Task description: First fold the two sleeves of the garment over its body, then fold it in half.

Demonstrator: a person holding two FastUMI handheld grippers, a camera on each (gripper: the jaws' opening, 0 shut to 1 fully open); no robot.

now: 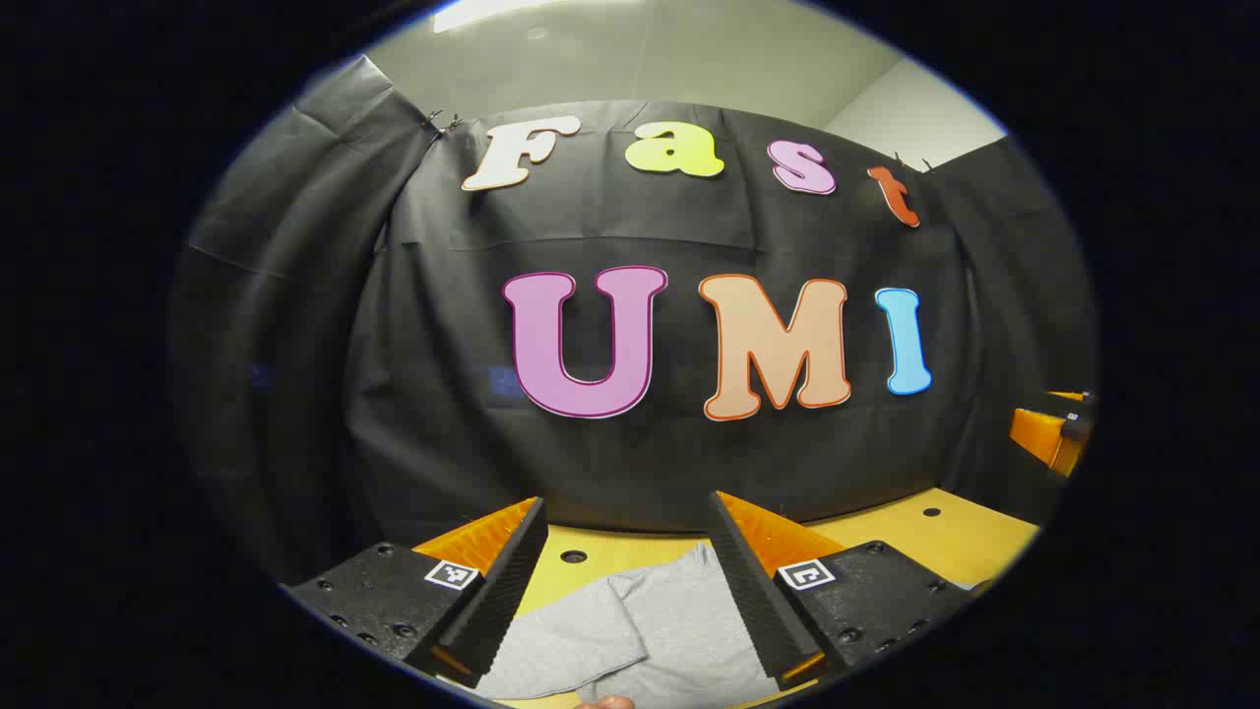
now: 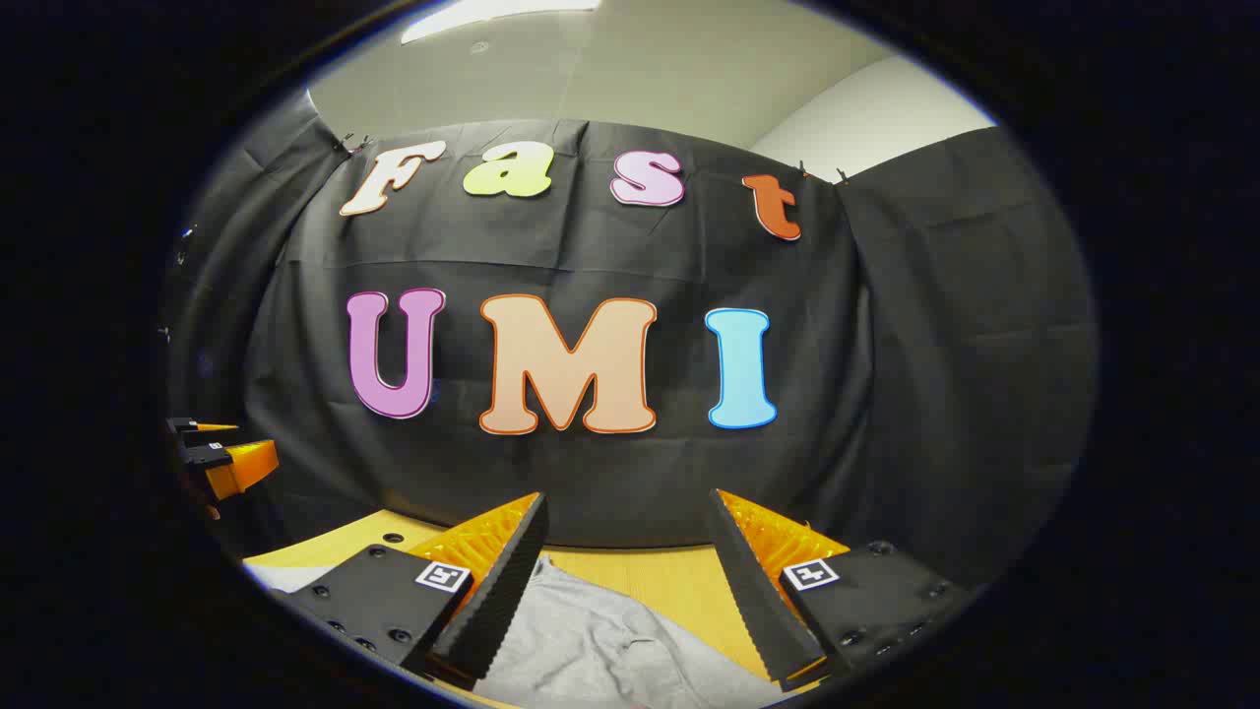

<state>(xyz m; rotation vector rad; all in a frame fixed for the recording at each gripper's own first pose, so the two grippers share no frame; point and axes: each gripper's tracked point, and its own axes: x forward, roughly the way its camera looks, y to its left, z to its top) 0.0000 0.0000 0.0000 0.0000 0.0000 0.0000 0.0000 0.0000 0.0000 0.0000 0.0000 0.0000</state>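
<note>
Both tools hover with jaws spread wide, holding nothing: the left tool (image 1: 625, 581) and right tool (image 2: 625, 581) sit at bottom centre. Below them, a soft grey knit garment (image 1: 650, 630) lies rumpled on the yellow wooden counter (image 1: 935, 537). Each should probably pinch a sleeve edge cleanly before folding inward.

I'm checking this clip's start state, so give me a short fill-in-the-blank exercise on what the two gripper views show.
1. The garment lying on the table is ____ in colour.
2. The left gripper has its jaws ____, with nothing between them.
3. The right gripper is held ____ the garment, not touching it.
4. The table top is ____ in colour, with small round holes.

Missing words: grey; open; above; yellow
</note>
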